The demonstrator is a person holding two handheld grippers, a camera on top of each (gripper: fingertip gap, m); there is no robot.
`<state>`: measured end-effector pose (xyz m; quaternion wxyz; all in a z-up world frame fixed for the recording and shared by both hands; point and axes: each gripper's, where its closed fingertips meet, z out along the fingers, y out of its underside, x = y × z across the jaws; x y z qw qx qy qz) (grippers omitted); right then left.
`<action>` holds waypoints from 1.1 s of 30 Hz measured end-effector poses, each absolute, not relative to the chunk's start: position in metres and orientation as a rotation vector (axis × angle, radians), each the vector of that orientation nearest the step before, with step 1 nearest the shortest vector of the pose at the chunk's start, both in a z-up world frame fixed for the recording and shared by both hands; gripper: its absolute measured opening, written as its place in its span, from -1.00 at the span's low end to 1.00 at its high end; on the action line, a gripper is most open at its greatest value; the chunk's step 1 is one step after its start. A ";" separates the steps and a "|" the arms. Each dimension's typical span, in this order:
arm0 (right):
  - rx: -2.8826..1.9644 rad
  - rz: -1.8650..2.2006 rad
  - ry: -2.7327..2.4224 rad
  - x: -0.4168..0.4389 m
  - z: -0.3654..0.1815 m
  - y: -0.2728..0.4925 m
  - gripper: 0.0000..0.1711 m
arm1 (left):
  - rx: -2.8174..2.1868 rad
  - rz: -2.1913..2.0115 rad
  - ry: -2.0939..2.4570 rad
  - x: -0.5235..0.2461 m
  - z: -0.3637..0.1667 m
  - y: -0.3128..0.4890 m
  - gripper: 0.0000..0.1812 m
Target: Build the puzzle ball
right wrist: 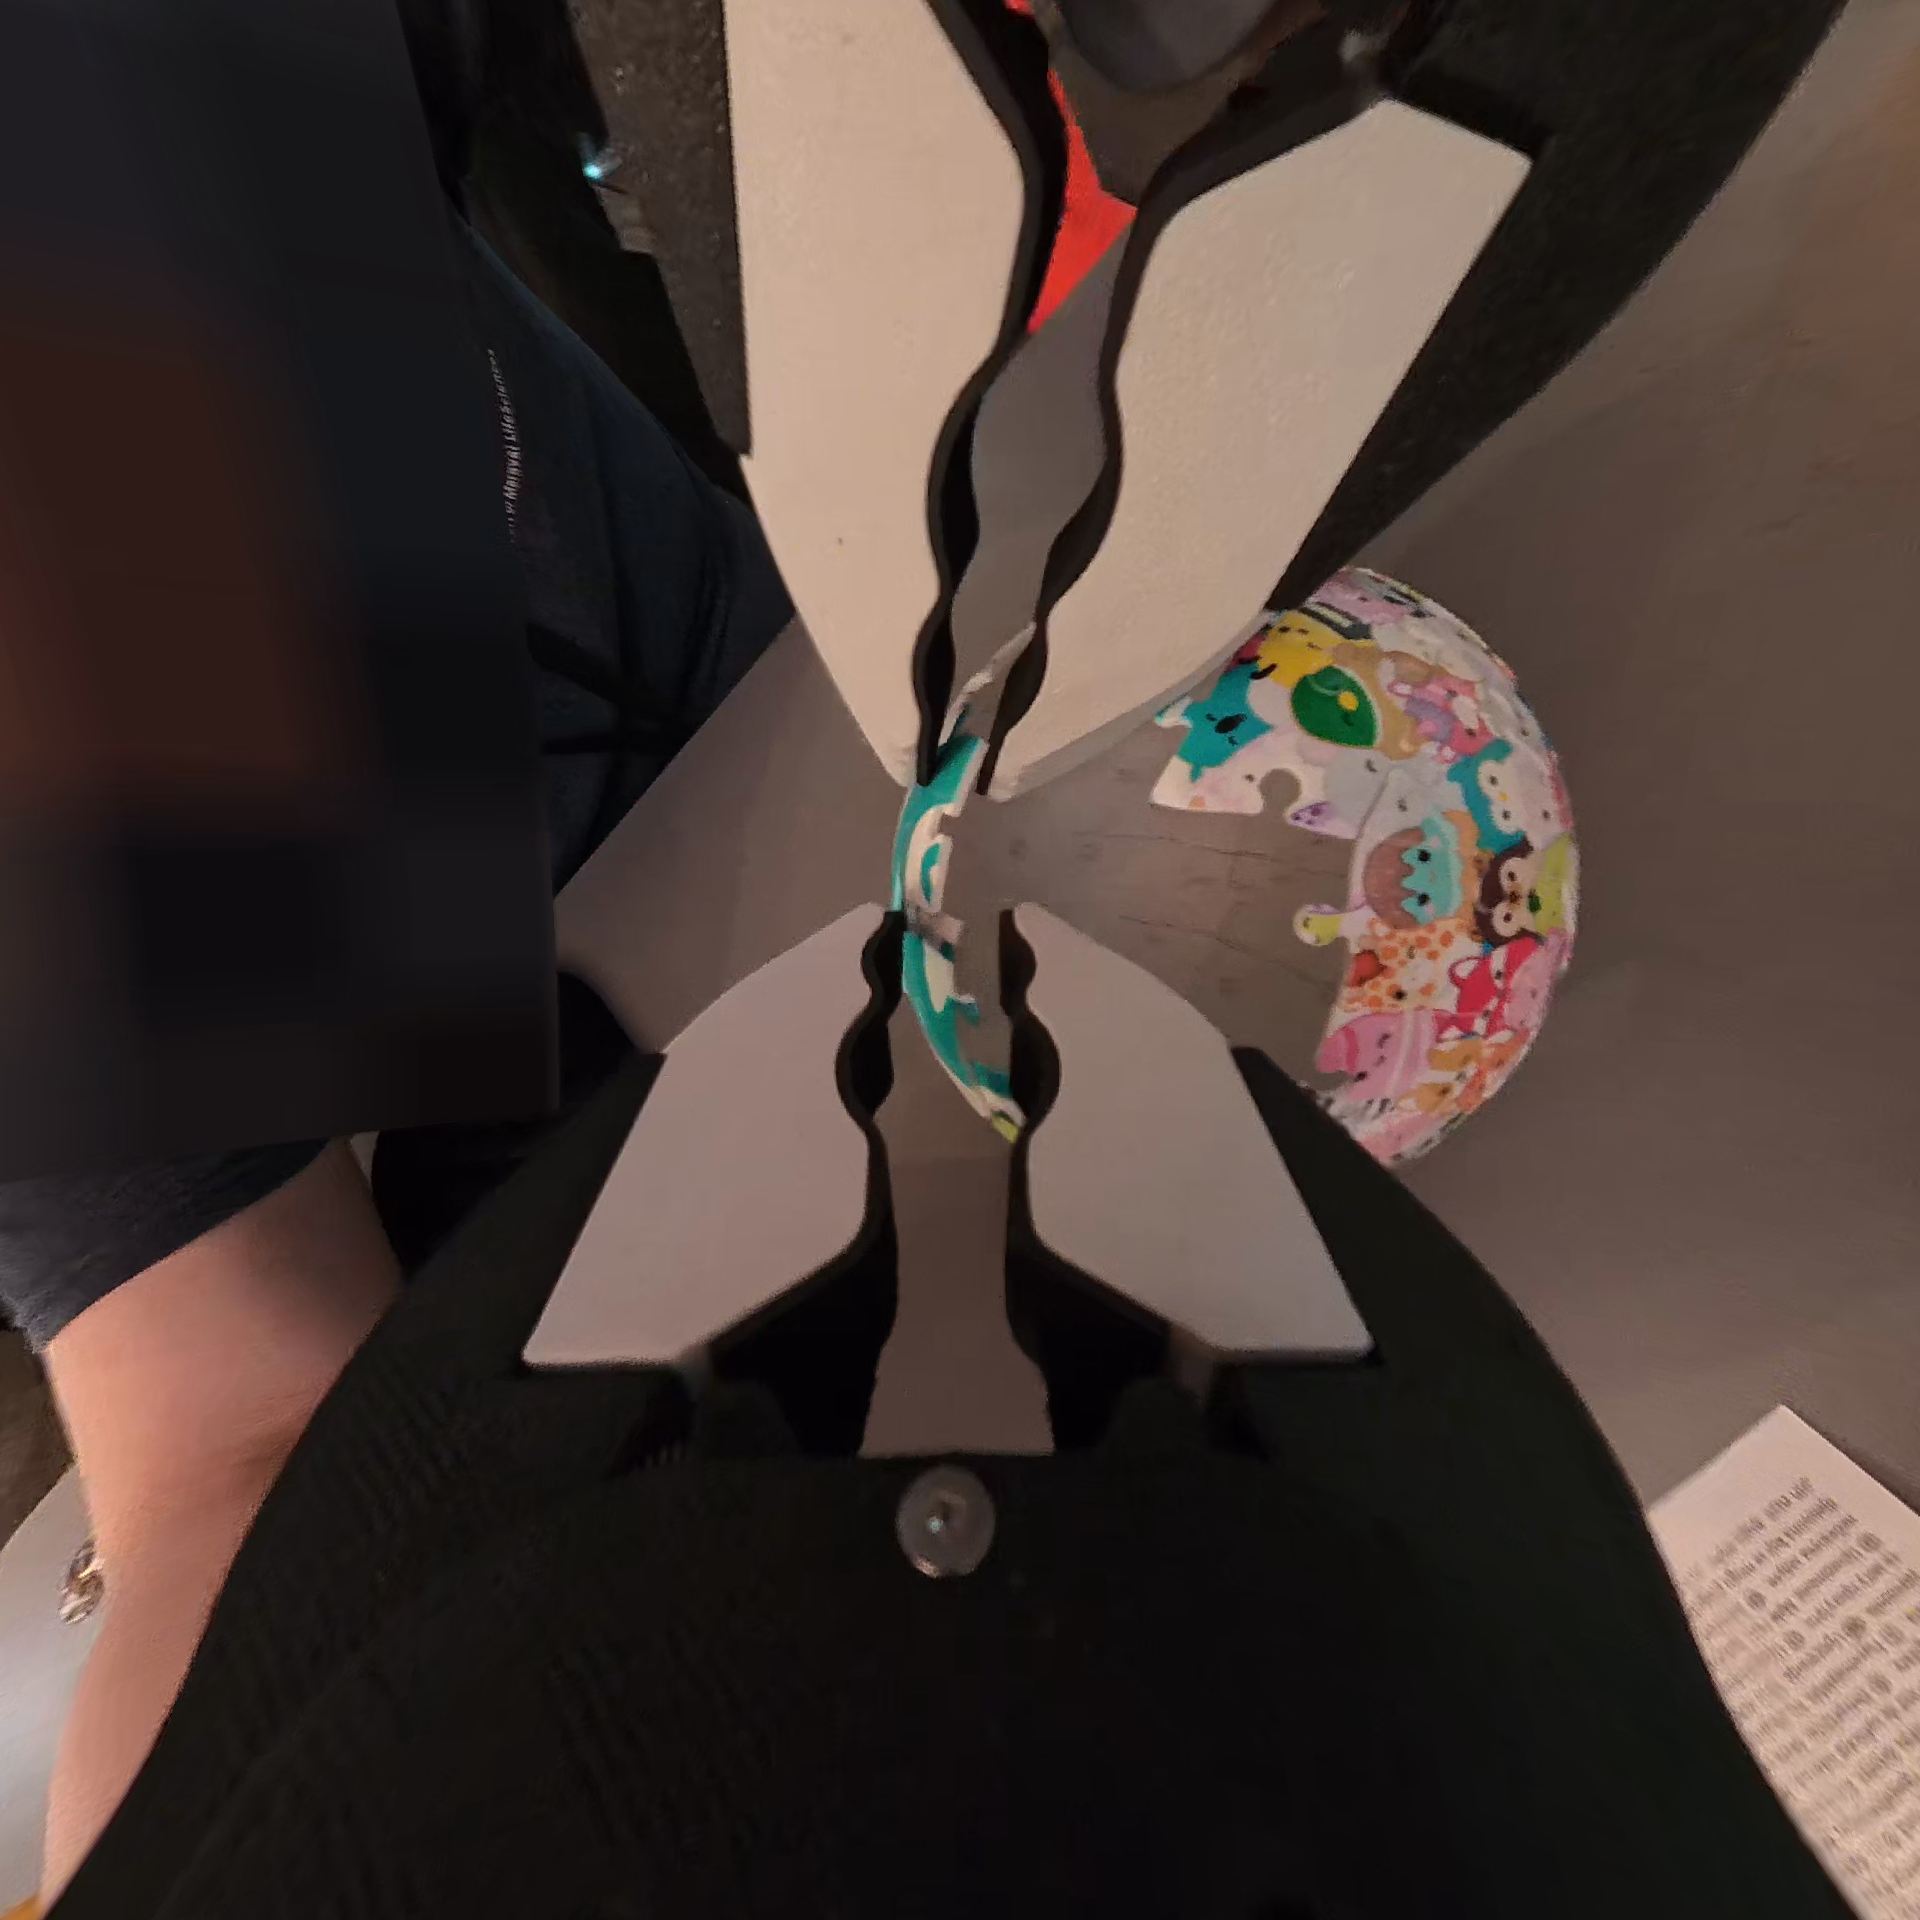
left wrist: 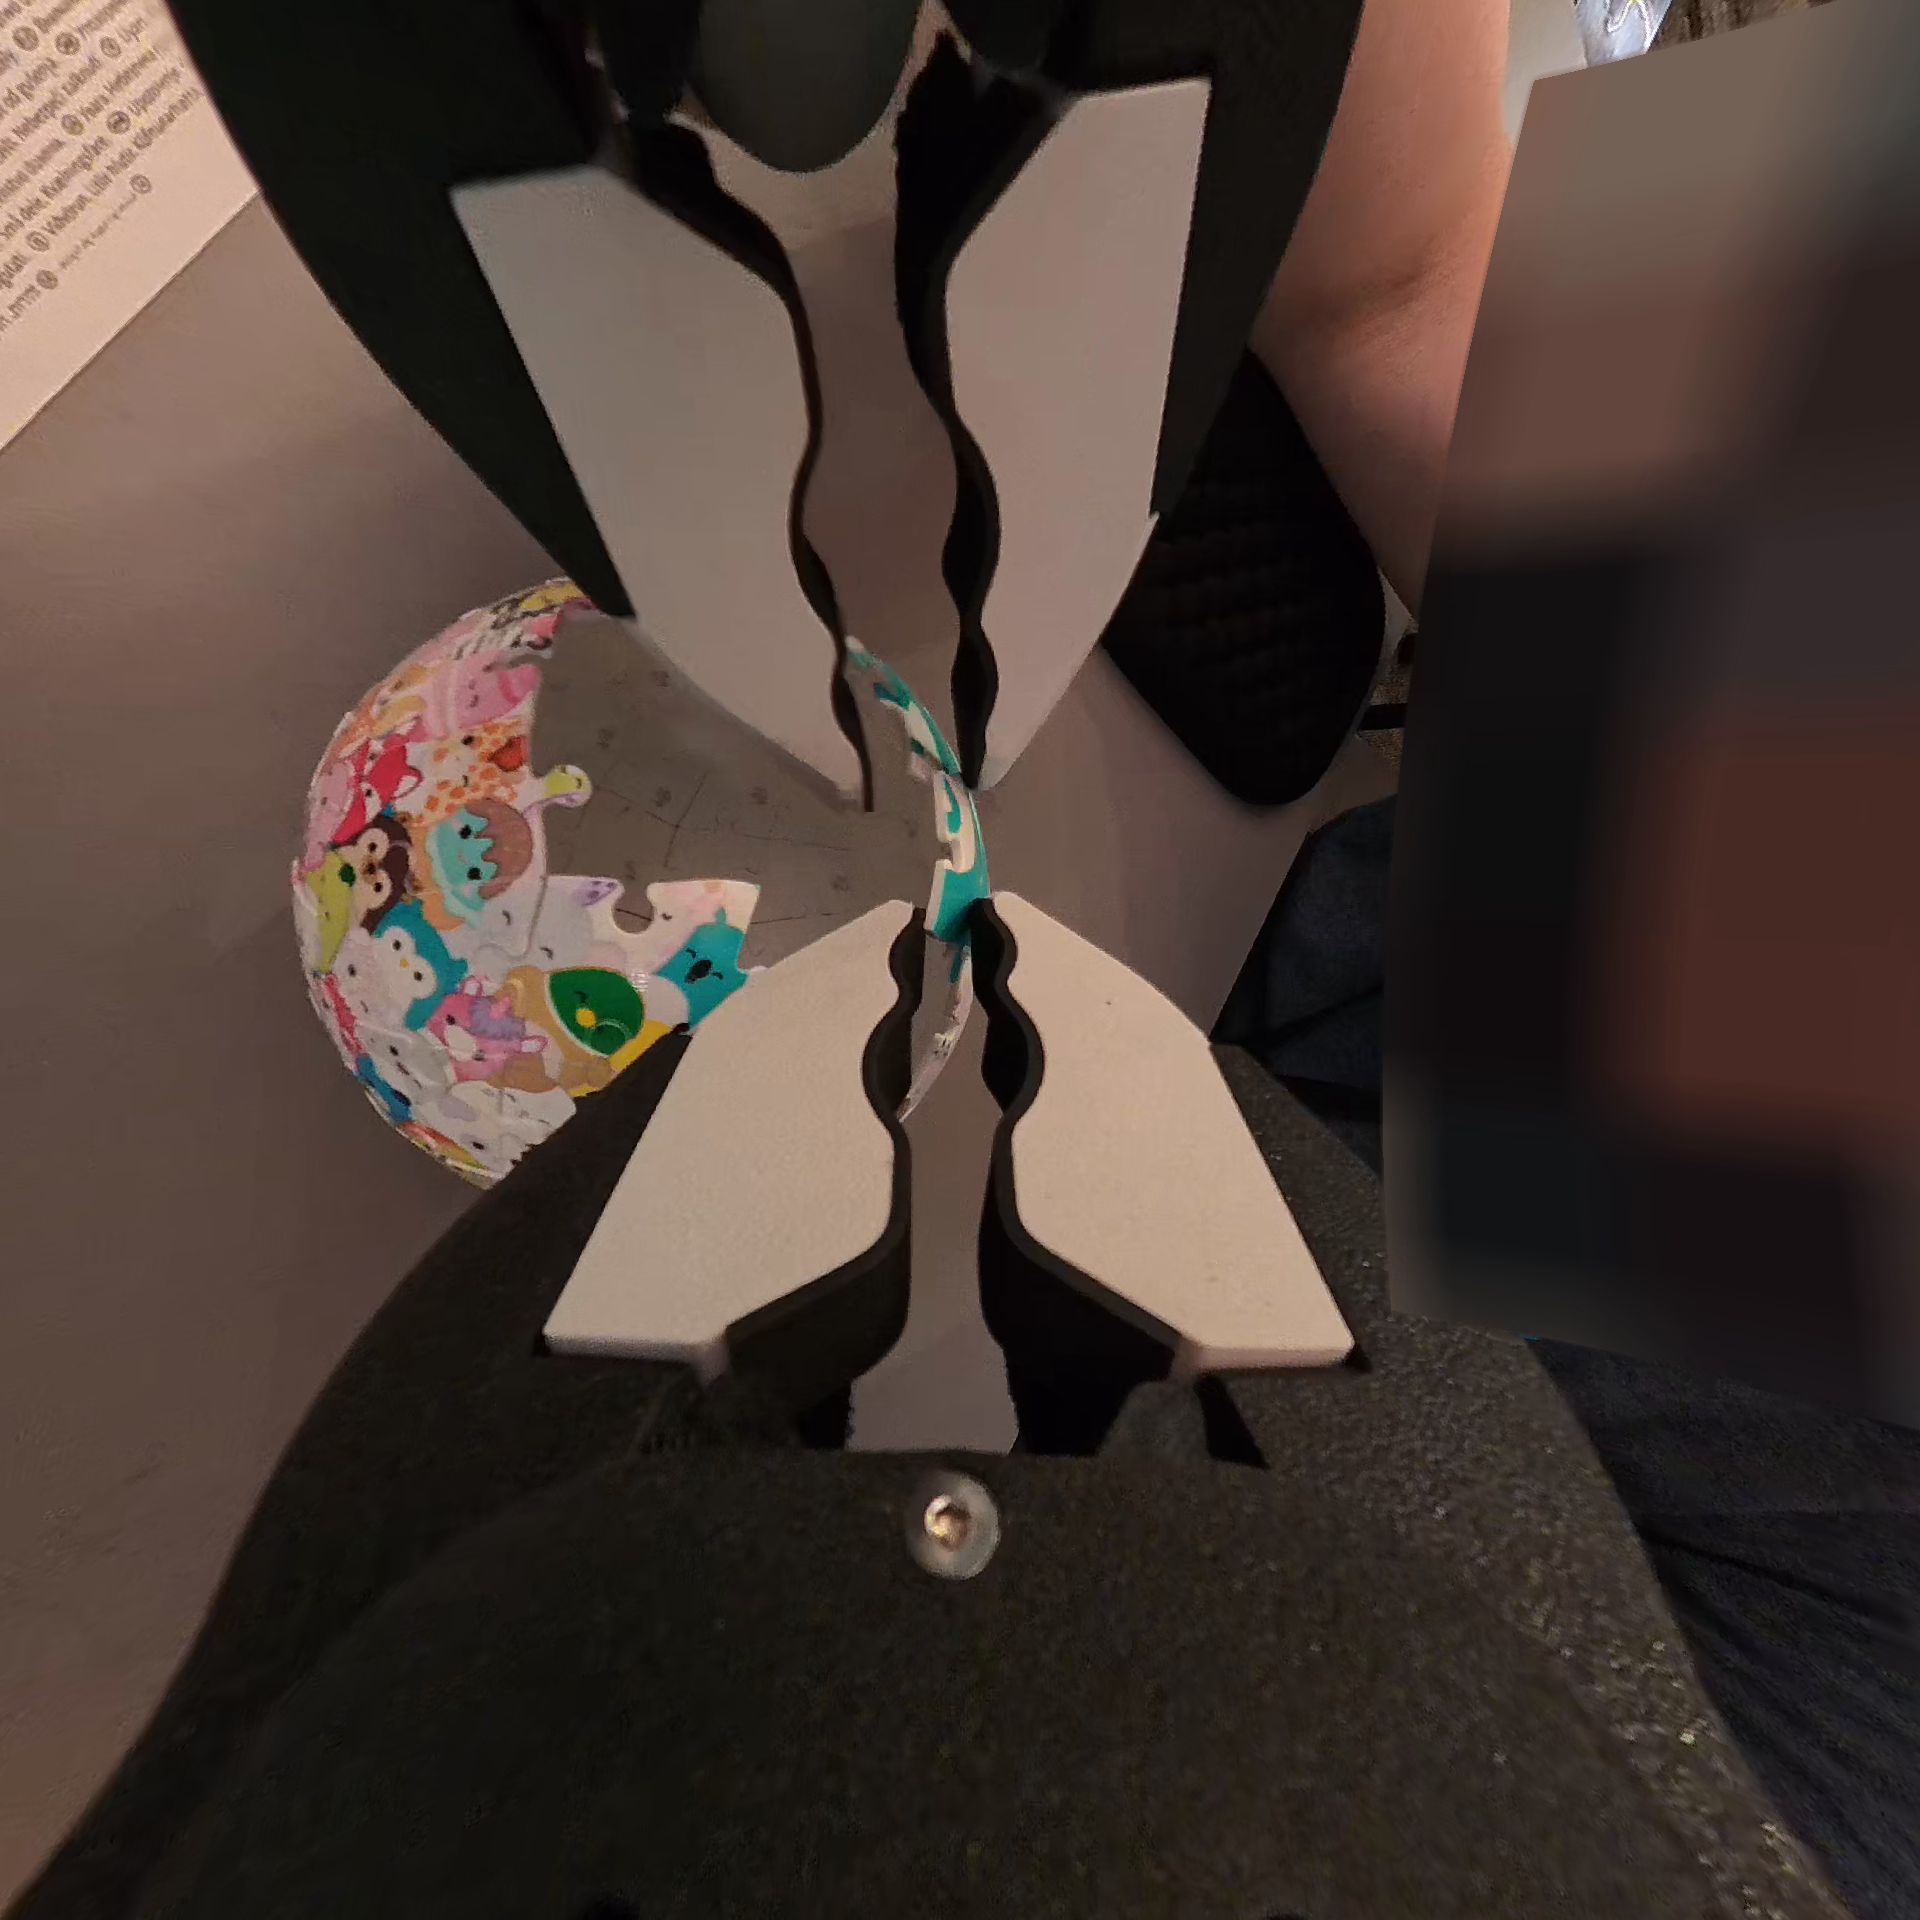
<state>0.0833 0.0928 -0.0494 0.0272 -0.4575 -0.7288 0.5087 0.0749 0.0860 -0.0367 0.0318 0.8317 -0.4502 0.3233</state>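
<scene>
A: Mid-frame in the left wrist view, the left hand-held gripper (left wrist: 948, 914) pinches the teal rim of the half-built, cartoon-printed puzzle ball (left wrist: 436, 883).

B: The right hand-held gripper (right wrist: 940, 920) pinches that rim too. Only here: an orange patch, top centre; printed white sheet (right wrist: 1808, 1662) on the grey worktop (right wrist: 1714, 727), lower right.

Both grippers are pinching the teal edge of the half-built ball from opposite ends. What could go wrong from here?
1. The left gripper and right gripper both clamp the thin teal rim of the puzzle ball; pulling apart or twisting could pop its joints open.
2. The shell is open, with a large gap showing its grey inside, so squeezing may flex it and loosen pieces.
3. The fingertips nearly meet, so they could collide.
</scene>
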 end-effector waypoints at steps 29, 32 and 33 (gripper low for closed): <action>-1.485 1.661 -2.154 0.086 -0.046 0.094 -0.86 | 2.582 0.967 -1.299 0.075 -0.037 0.086 -0.91; -1.472 1.670 -2.154 0.085 -0.046 0.094 -0.87 | 2.584 0.953 -1.312 0.075 -0.038 0.086 -0.90; -1.482 1.676 -2.153 0.084 -0.046 0.094 -0.87 | 2.585 0.950 -1.313 0.075 -0.038 0.086 -0.90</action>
